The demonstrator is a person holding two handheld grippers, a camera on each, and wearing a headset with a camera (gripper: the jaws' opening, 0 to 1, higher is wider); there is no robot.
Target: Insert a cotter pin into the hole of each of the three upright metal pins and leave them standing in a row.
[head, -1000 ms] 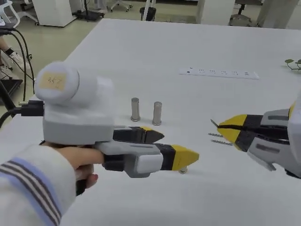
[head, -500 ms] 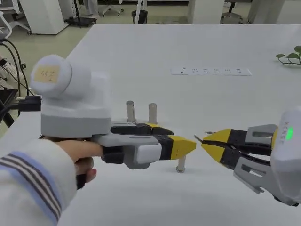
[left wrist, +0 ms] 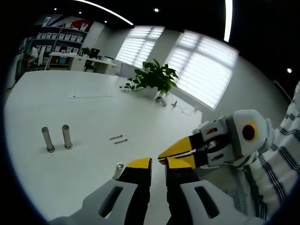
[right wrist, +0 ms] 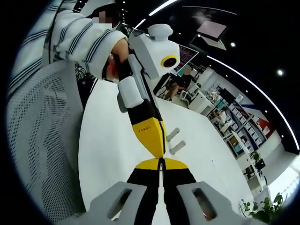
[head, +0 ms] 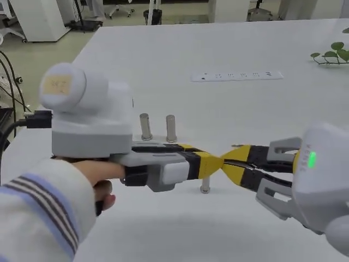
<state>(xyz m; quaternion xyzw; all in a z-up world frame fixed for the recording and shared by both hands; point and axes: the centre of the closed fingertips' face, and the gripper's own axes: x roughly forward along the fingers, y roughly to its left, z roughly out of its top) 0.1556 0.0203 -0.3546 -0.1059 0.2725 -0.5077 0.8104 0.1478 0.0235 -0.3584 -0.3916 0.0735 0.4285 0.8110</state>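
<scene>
i hold the left gripper (left wrist: 158, 165) with its jaws a narrow gap apart, and i see nothing between them. the right gripper (right wrist: 162, 164) has its jaws pressed together. a thin dark sliver runs between its tips, but i cannot tell whether that is something pinched or just the seam. in the head view the two yellow noses meet tip to tip above the white tabletop (head: 163, 54). in the left gripper view the right gripper's nose points into the gap between my left jaws. two upright metal pins (head: 145, 126) stand side by side, close but apart, on the side toward the tabletop's left edge and just beyond the left gripper's body. a third metal pin (head: 205, 188) stands upright directly under the spot where the noses meet, with its top hidden behind them in the head view. in the left gripper view it sits just beside my left jaw, and i cannot tell if it touches. two cotter pins (left wrist: 121, 140) lie flat on the tabletop beyond the noses, near each other and well apart from the standing pair. a white power strip (head: 237, 76) lies toward the far edge, and a leafy plant (head: 330, 53) sits at the far right corner. my hand (head: 97, 184) grips the left gripper's handle, with a striped sleeve (head: 38, 215) behind it.
</scene>
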